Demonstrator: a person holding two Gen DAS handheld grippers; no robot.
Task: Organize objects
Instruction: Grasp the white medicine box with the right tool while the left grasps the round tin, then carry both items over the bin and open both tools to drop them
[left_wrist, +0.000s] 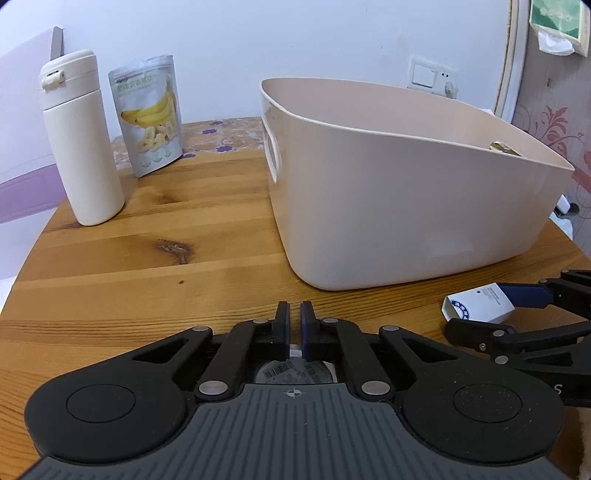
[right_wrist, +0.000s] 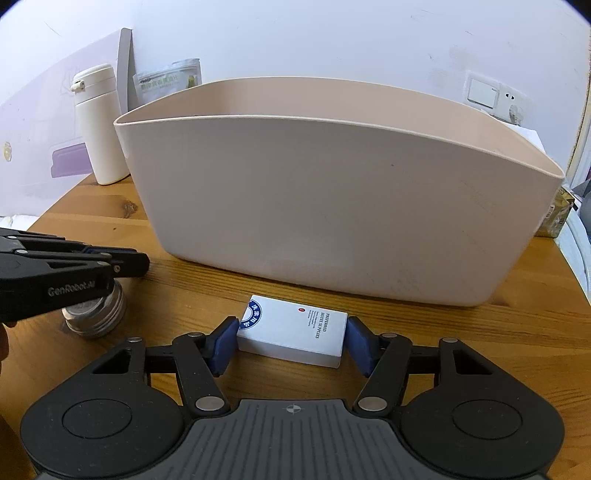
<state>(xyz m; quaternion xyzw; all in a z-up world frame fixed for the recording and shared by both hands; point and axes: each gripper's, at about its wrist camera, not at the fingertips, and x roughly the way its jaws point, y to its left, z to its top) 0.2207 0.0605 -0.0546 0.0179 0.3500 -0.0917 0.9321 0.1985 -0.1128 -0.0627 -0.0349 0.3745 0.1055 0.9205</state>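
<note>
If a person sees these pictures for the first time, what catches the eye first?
The large beige plastic storage bin fills the middle of the round wooden table. In front of it, the right gripper brackets a small white cardboard box. The left gripper hovers, nearly shut, over a small round metal tin.

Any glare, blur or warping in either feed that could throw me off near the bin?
Left wrist view: sharp, soft even light, the bin rim bowed by fisheye, corners vignetted. Right wrist view: also sharp, print on the white box legible, table edge curved, only faint shadows under the bin.
</note>
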